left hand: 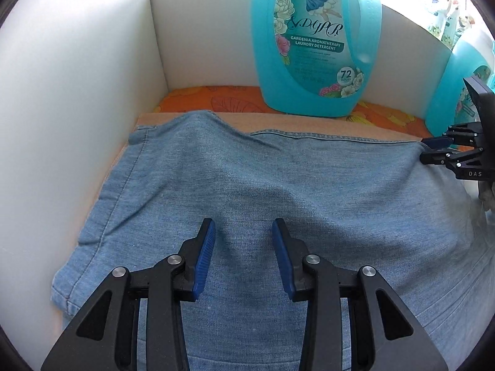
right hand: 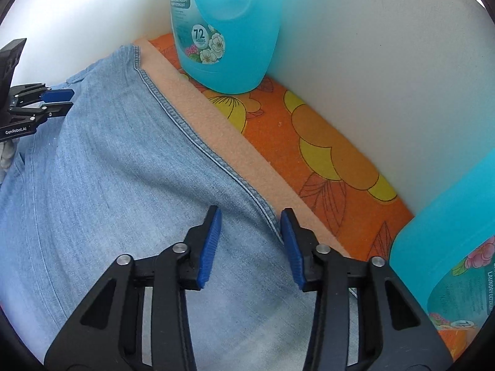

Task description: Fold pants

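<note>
Light blue denim pants (left hand: 278, 185) lie spread over a peach pad (right hand: 216, 130), their stitched hem (right hand: 185, 130) running along the pad's far side. My left gripper (left hand: 243, 225) hangs just over the middle of the denim with a gap between its blue pads (left hand: 205, 247) and a soft ridge of cloth below that gap. My right gripper (right hand: 251, 213) straddles the hem near the right corner, jaws apart, neither pad visibly pressing. In the left wrist view the right gripper (left hand: 425, 150) sits at the denim's far right corner. In the right wrist view the left gripper (right hand: 69, 99) sits low over the cloth.
A large turquoise detergent bottle (left hand: 315, 40) stands on an orange flowered cloth (right hand: 324, 154) behind the pants. A second bottle (right hand: 448, 247) stands close on the right, beside my right gripper. White walls (left hand: 77, 92) close in the left side and the back.
</note>
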`<state>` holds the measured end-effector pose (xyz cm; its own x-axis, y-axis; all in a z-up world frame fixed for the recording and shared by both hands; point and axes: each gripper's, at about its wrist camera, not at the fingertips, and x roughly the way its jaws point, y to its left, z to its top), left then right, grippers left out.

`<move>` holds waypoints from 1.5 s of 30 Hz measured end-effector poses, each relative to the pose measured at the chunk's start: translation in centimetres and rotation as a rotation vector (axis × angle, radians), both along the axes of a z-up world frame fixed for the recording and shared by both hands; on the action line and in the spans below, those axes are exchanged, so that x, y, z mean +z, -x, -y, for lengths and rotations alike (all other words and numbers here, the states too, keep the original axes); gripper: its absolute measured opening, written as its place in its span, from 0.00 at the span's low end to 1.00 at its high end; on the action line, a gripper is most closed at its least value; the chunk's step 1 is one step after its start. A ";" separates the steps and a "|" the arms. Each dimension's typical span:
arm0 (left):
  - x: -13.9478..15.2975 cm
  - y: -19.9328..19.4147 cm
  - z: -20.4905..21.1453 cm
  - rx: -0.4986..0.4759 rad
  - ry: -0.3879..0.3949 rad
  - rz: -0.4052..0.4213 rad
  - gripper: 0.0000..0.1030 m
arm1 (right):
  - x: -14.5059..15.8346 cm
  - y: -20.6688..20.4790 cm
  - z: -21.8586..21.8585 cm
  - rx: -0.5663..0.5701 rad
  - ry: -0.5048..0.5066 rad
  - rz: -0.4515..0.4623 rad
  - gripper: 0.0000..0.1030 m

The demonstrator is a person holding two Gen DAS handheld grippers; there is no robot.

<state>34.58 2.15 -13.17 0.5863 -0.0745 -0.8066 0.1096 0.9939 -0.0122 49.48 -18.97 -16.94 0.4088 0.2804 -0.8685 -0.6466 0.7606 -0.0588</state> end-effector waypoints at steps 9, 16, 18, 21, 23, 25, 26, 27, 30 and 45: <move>3.2 -0.2 -3.3 0.095 0.104 0.033 0.52 | 3.7 5.0 0.0 -0.023 0.006 0.122 0.06; 5.2 -1.9 -5.0 0.150 0.179 0.008 0.59 | 7.1 12.7 -0.7 0.030 -0.081 0.178 0.06; 5.6 -2.4 -4.8 0.158 0.192 -0.002 0.59 | 7.0 15.1 -1.1 0.049 -0.092 0.171 0.06; 5.7 -3.3 -4.4 0.159 0.244 -0.044 0.59 | 6.2 18.2 -2.0 0.080 -0.084 0.162 0.06; 5.5 -3.8 -3.5 0.150 0.265 -0.072 0.59 | 5.8 20.2 -2.3 0.095 -0.075 0.145 0.06; 5.0 -4.2 -2.2 0.123 0.270 -0.109 0.64 | 4.9 21.2 -2.8 0.105 -0.055 0.135 0.06; 4.5 -4.4 -1.6 0.114 0.268 -0.131 0.65 | 4.5 21.6 -3.0 0.110 -0.044 0.137 0.06; 4.1 -4.7 -1.0 0.112 0.265 -0.154 0.66 | 4.3 21.9 -3.2 0.115 -0.035 0.135 0.06; 2.5 -5.4 0.1 0.124 0.269 -0.225 0.66 | 4.2 22.2 -3.2 0.106 -0.034 0.141 0.06; 1.4 -3.3 -3.0 0.238 0.368 -0.142 0.07 | 5.0 22.5 -3.0 0.052 -0.030 0.205 0.06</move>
<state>37.87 5.17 -11.81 0.5075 -0.2478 -0.8252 -0.1497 0.9178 -0.3677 26.95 -15.98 -11.99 0.5603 0.3300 -0.7597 -0.6621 0.7295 -0.1714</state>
